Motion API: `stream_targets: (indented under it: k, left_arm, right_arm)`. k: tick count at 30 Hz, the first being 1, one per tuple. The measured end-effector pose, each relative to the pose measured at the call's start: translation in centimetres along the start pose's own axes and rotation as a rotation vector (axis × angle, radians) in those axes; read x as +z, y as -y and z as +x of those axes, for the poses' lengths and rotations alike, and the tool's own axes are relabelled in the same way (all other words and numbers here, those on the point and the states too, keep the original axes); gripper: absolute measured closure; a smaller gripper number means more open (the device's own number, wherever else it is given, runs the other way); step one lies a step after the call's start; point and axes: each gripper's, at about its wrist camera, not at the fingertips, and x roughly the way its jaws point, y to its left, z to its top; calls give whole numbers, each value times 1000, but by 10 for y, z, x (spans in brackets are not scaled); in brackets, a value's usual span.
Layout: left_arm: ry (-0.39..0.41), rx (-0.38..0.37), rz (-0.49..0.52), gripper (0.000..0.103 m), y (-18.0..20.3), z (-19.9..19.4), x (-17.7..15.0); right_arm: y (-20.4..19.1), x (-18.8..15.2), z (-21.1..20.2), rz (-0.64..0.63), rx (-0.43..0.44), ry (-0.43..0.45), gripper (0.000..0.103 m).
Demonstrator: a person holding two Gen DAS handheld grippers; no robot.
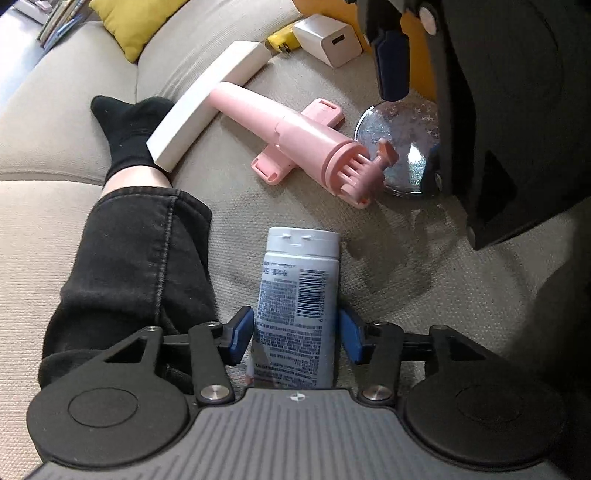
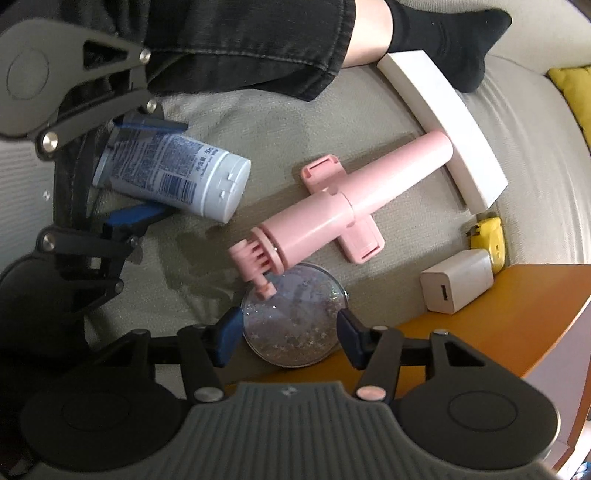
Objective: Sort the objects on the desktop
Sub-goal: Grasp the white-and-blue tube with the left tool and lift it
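Left gripper (image 1: 295,334) pointed steeply down, jaws released astride a white printed plastic bottle (image 1: 299,306) lying on the beige sofa cushion (image 1: 406,266). Right gripper (image 2: 286,338) pointed almost straight down, jaws released around a round glittery clear disc (image 2: 295,317).

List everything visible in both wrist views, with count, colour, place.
tube: 1, pale blue-white with barcode, lying on the sofa between the left gripper's pads
glitter disc: 1, clear with silver sparkle, at the sofa's edge between the right gripper's pads
pink tool: 1, pink, mid-sofa, its toothed end over the disc
white box: 1, white, long, beside the foot
charger: 1, white, on the orange ledge
yellow item: 1, partly hidden behind the charger
cushion: 1, yellow, sofa back
sofa: 1, beige
leg: 1, black trousers, black sock
left gripper: 1, black, blue pads, open
right gripper: 1, same, open
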Motion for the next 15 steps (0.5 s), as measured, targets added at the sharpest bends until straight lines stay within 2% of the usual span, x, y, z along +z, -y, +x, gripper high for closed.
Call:
stream_targets:
  k: [3, 9, 15]
  left_arm:
    - [8, -23, -24, 50, -4, -2, -2]
    - [61, -98, -173, 51, -27, -10, -7]
    - [135, -258, -305, 51, -49, -21, -16]
  right_arm:
    - [1, 1, 0, -8, 5, 2, 45]
    - [5, -10, -10, -27, 26, 38, 45]
    - [13, -18, -19, -62, 55, 66, 45]
